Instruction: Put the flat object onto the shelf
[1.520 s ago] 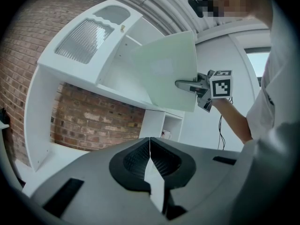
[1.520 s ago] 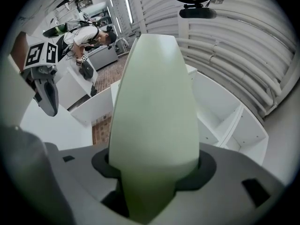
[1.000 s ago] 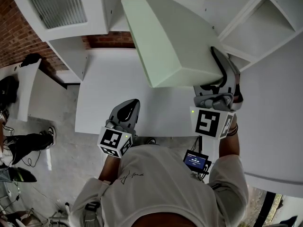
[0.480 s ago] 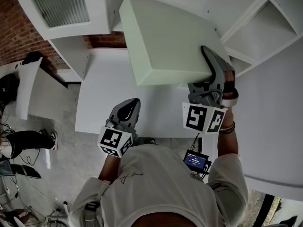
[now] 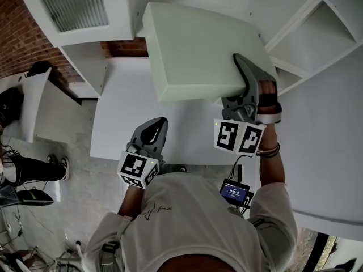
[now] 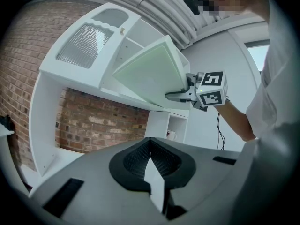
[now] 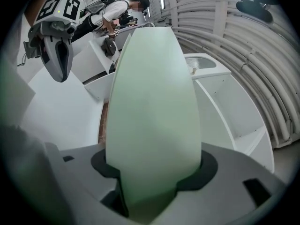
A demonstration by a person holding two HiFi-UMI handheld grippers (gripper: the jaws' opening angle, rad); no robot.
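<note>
Against the white shelf unit (image 5: pixel 317 35) and above the white tabletop (image 5: pixel 127 123), the pale green flat slab (image 5: pixel 198 50) now lies much flatter than 1 second ago, when it hung steeply tilted with its near edge dipped low. It has also moved up and away from the person, so its far edge now sits over the unit's lower openings. The left gripper view shows it still slanted and in the air, and whether it touches a shelf cannot be told.

The right claw (image 5: pixel 243 67) has travelled with it, in toward the unit, and is clamped on the slab's near right corner, 1 jaw above and 1 beneath. The left claw (image 5: pixel 154 128) has not shifted: it hangs over the tabletop's near edge with its jaws pressed together on nothing.

Taken together, the carry looks nearly over and the placement only starting. The slab is levelled for sliding in, but it is not yet resting on any shelf, and the right claw alone bears its weight from 1 corner.

By count: 1 shelf unit with several open compartments, 1 tabletop, 1 flat slab, 2 claws, 1 small screen device (image 5: pixel 234 192) at the person's waist, and what appears to be 1 mug (image 6: pixel 171 135) in a low cubby.
</note>
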